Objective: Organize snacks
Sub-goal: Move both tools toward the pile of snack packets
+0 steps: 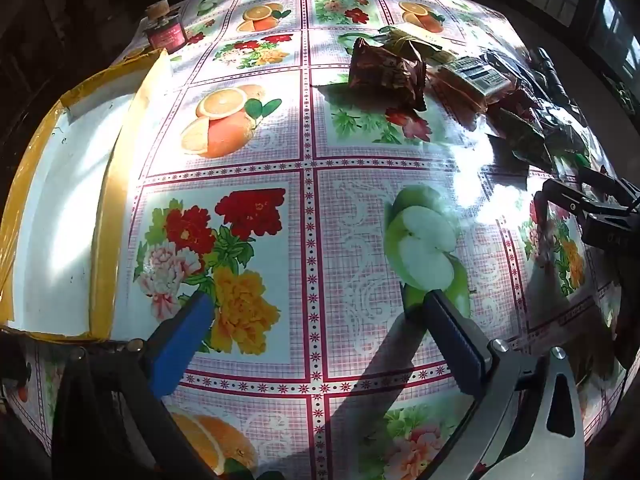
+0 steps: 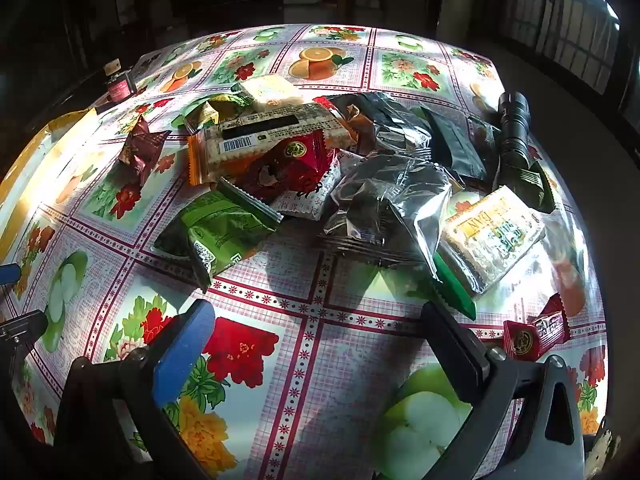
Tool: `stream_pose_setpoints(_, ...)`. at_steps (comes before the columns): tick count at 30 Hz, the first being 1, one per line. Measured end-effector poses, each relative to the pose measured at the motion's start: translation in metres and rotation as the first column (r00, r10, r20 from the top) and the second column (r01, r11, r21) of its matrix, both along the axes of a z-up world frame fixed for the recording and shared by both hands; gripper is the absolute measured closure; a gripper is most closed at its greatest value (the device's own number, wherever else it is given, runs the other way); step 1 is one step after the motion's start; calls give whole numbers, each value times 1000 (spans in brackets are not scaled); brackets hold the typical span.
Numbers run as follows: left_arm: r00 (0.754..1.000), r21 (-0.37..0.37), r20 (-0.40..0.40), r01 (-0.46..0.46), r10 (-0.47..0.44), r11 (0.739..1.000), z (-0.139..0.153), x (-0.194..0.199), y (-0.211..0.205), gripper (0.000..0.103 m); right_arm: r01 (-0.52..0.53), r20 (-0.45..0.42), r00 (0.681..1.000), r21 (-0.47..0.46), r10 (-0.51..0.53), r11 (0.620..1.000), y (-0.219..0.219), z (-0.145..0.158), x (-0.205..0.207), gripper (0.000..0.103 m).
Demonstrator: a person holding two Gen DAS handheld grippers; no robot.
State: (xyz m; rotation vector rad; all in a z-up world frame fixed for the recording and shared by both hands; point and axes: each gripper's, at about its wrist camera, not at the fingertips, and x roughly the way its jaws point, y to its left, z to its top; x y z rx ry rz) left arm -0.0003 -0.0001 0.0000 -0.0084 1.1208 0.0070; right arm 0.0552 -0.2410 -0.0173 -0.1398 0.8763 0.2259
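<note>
While both hand-held grippers [image 1: 316,312] [image 2: 320,320] hover released, the white box [image 1: 60,208] holds 0 snacks [image 2: 304,168].

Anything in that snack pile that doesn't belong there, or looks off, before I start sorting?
Yes: a black flashlight lies at the pile's far right edge, among the snack packets, and it is no snack. One small red packet sits apart, near the right gripper. Nothing looks spilled or torn. The box holds no snacks that show.

Each gripper, left gripper [image 1: 320,308] and right gripper [image 2: 320,320], shows one bright blue pad, one black ribbed pad, black arms, silver screws and a grey, seemingly metal, bracket with triangular cutout.
</note>
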Motion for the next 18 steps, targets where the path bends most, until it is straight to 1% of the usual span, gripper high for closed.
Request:
stream_pose_setpoints(6,1000,3,4,-27,27,1000,0,-5,-2,0,0,0,1000,0,0,1000,0,0,0,0)
stream_pose_setpoints(7,999,2,-8,-38,39,999,2,-2,-1,0,0,0,1000,0,0,1000,0,0,0,0)
stream_pose_setpoints(14,998,0,-27,-63,63,998,6,5,-2,0,0,0,1000,0,0,1000,0,0,0,0)
stream_pose_setpoints(18,996,23,-11,-87,87,996,11,8,-6,0,4,-1,1000,-2,-4,1000,2,1,2,0)
